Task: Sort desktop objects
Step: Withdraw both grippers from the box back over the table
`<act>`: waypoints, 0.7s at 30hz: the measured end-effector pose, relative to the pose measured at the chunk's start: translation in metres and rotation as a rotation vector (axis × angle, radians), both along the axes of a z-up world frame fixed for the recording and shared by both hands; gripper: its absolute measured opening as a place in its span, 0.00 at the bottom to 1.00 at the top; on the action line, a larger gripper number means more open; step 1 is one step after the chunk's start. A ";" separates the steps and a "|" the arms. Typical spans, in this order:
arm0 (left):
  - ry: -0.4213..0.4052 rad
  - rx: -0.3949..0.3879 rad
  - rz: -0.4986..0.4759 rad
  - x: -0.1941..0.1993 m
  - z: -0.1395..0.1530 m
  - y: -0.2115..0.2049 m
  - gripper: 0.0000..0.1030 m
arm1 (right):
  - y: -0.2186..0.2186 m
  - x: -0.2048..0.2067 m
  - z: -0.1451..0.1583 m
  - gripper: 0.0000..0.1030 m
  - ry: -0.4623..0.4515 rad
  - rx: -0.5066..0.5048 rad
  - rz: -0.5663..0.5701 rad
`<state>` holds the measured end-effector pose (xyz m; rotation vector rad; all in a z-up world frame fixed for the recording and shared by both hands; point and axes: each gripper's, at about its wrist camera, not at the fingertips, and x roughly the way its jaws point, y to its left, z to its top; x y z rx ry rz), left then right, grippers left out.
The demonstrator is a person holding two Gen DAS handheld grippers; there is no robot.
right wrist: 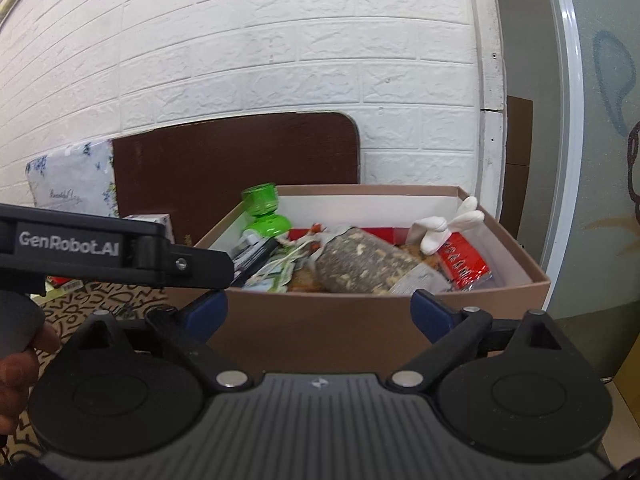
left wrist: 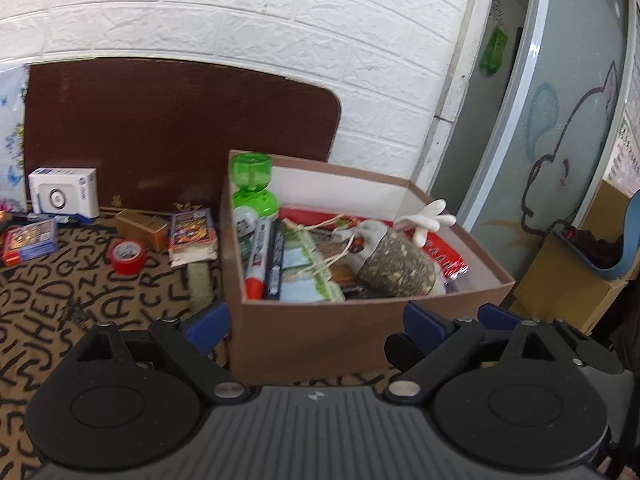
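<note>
A brown cardboard box [left wrist: 312, 332] stands on the patterned table. It holds a green plastic toy [left wrist: 253, 184], a marker [left wrist: 256, 256], a speckled pouch [left wrist: 394, 264], a white glove-shaped toy [left wrist: 428, 218] and a red packet [left wrist: 448, 254]. My left gripper [left wrist: 316, 320] is open and empty, its blue pads [left wrist: 210, 322] spread in front of the box's near wall. My right gripper [right wrist: 320, 316] is also open and empty in front of the same box [right wrist: 320, 320]. The left gripper's body [right wrist: 112, 252] crosses the right wrist view at the left.
On the table left of the box lie a red tape roll [left wrist: 128, 255], a gold box [left wrist: 142, 227], a colourful card pack [left wrist: 192, 232], another card pack [left wrist: 30, 240] and a white carton [left wrist: 64, 196]. A brown board [left wrist: 180, 128] leans against the white brick wall.
</note>
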<state>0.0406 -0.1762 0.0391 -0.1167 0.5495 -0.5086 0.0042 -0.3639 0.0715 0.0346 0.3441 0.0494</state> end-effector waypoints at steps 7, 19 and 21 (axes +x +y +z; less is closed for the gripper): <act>0.046 0.060 0.054 -0.016 -0.014 0.017 0.93 | 0.032 -0.015 -0.010 0.98 0.031 -0.009 0.056; 0.116 0.050 0.162 -0.036 -0.038 0.076 0.94 | 0.106 -0.020 -0.027 0.98 0.093 -0.074 0.223; 0.125 0.040 0.185 -0.034 -0.042 0.087 0.94 | 0.119 -0.018 -0.028 0.98 0.097 -0.090 0.258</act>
